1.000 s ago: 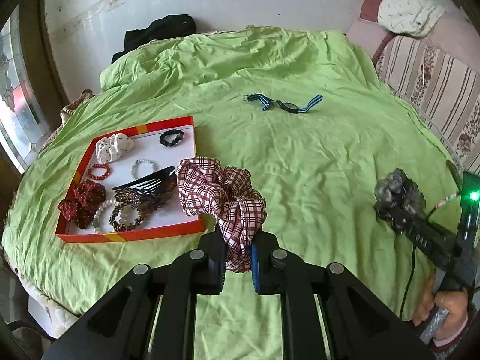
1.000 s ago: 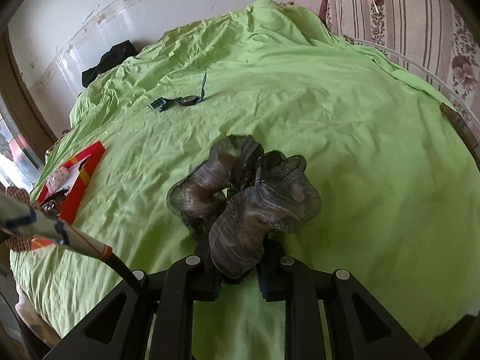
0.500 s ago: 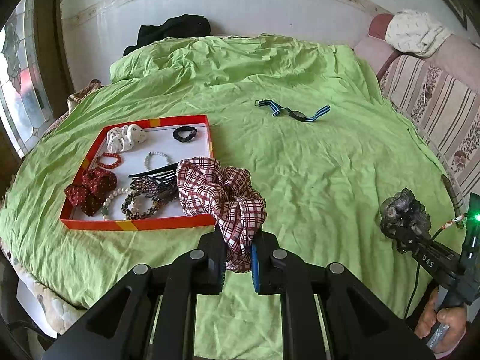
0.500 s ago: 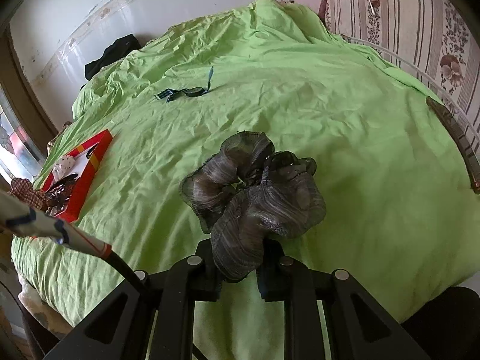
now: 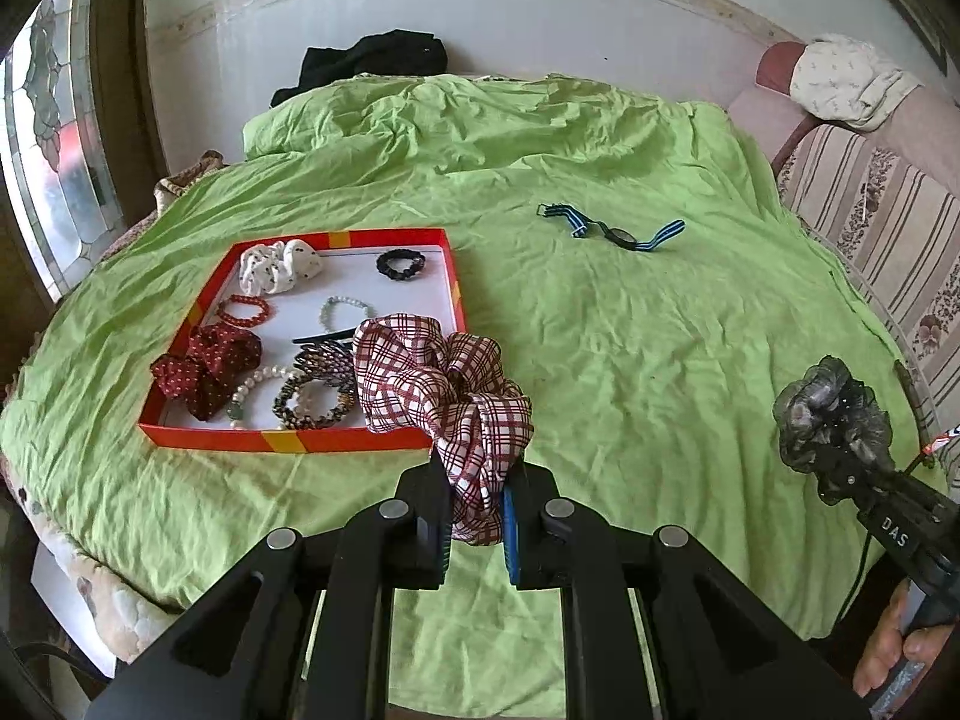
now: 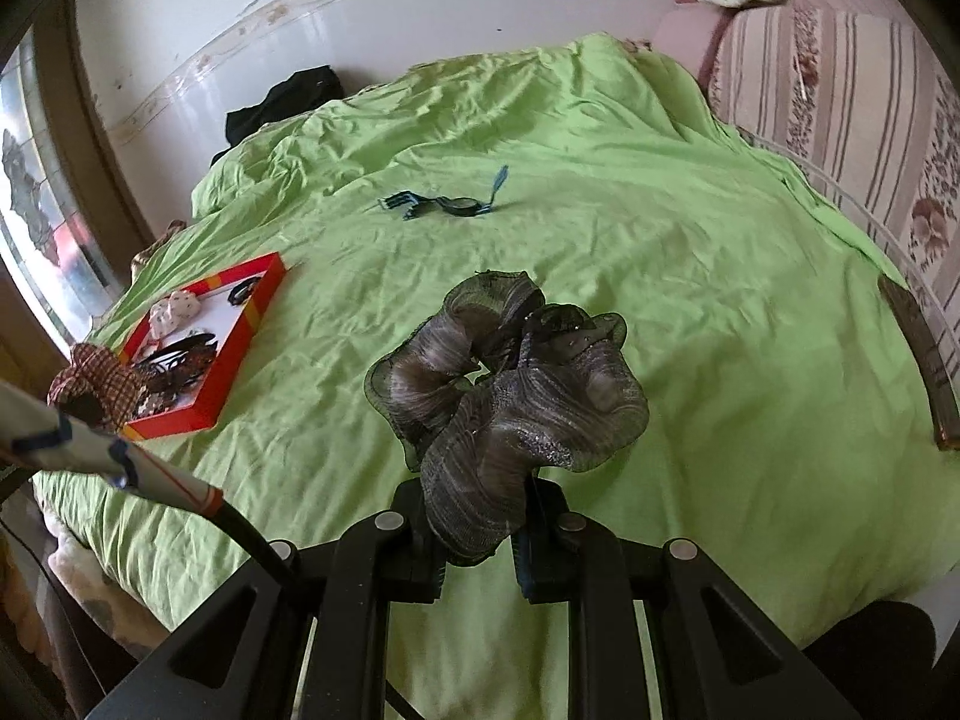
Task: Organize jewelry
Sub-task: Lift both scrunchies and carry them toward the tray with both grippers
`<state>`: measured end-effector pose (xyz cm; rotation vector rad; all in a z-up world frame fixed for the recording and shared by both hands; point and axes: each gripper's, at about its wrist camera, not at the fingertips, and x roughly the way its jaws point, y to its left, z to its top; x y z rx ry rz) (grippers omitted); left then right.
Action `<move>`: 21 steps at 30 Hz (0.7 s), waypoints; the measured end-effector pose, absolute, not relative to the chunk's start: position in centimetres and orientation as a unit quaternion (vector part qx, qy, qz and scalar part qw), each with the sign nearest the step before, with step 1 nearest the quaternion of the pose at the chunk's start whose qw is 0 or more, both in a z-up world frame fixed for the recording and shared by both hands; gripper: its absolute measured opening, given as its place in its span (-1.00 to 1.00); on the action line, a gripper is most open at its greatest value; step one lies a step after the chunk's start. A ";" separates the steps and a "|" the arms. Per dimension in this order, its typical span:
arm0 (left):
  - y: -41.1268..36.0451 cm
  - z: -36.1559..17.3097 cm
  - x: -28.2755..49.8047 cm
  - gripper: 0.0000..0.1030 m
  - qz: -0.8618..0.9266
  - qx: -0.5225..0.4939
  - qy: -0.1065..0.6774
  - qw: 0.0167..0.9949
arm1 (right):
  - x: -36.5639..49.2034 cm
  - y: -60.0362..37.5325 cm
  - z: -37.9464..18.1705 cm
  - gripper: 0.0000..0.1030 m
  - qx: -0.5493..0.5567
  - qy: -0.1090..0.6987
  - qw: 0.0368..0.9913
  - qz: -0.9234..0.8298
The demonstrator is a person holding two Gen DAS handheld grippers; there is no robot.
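Note:
My left gripper is shut on a red-and-white plaid scrunchie, held above the green bedspread just right of the red tray. The tray holds several bracelets, hair ties and a dark hair claw. My right gripper is shut on a grey shimmery scrunchie, lifted off the bed at the right; the same grey scrunchie shows at the right edge of the left wrist view. A blue striped watch lies farther back on the bedspread, also visible as the watch in the right wrist view.
A striped floral sofa runs along the bed's right side. Black clothing lies at the head of the bed by the wall. A window is at the left. A dark strip lies at the bed's right edge.
Both grippers have drawn back a little from the bed with their scrunchies. The right one rose, lifting the grey scrunchie higher off the bedspread. The tray now sits more centred in the left view.

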<state>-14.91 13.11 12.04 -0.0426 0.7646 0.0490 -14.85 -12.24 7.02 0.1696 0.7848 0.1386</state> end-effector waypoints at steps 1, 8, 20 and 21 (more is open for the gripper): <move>13.2 12.1 -15.0 -0.76 0.025 -0.020 0.372 0.927 | -14.9 -12.1 7.0 -0.64 0.081 0.382 0.918 0.068; 14.0 11.6 -15.0 -0.76 0.037 -0.024 0.379 0.925 | -15.2 -11.4 7.7 -0.64 0.074 0.379 0.920 0.073; 15.1 10.8 -15.3 -0.76 0.056 -0.023 0.385 0.921 | -15.0 -9.0 9.5 -0.64 0.043 0.368 0.924 0.099; 15.3 10.8 -15.3 -0.76 0.058 -0.022 0.385 0.921 | -15.0 -8.7 9.6 -0.64 0.040 0.368 0.924 0.102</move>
